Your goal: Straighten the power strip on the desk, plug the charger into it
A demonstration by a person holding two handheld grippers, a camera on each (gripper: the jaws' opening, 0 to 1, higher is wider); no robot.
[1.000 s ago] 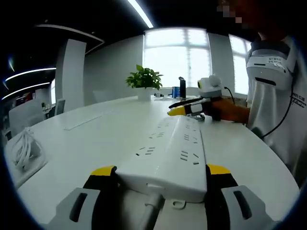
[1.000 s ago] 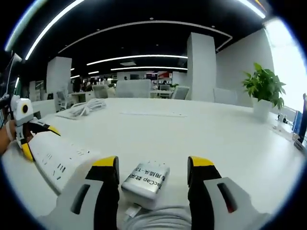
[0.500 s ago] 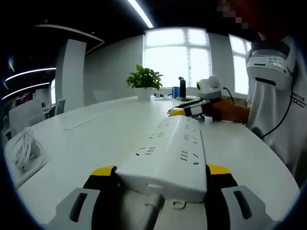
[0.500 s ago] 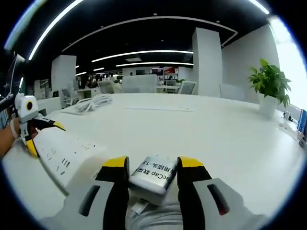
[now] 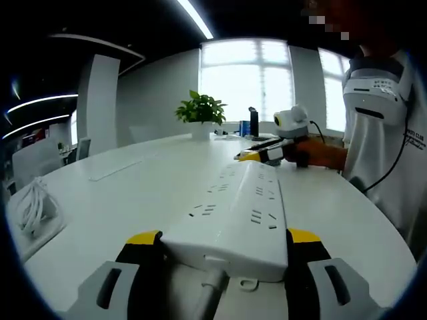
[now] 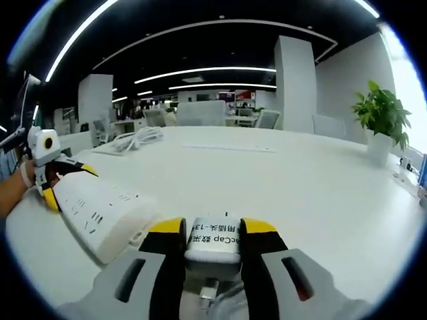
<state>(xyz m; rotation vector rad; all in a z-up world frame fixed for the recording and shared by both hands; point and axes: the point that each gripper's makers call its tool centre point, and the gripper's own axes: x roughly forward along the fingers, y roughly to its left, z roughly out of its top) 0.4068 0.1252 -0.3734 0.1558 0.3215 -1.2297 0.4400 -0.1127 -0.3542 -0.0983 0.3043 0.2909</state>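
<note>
A white power strip (image 5: 233, 213) lies lengthwise on the white round table (image 5: 147, 187), its cord end held between the yellow-tipped jaws of my left gripper (image 5: 223, 239), which is shut on it. In the right gripper view the same strip (image 6: 100, 207) runs off to the left, where the left gripper (image 6: 47, 175) clamps its far end. My right gripper (image 6: 213, 230) is shut on a small silver-white charger (image 6: 215, 239) with a printed label, just right of the strip's near end. The right gripper (image 5: 263, 155) also shows beyond the strip's far end, held by a hand.
A potted plant (image 5: 200, 110) and a dark bottle (image 5: 253, 123) stand at the table's window side. A coiled white cable (image 5: 33, 207) lies at the left edge. A thin flat strip (image 6: 227, 148) rests mid-table. The person's torso (image 5: 380, 133) is close on the right.
The right gripper's jaws have come together from wide apart onto the charger. The left gripper and the power strip have stayed put.
</note>
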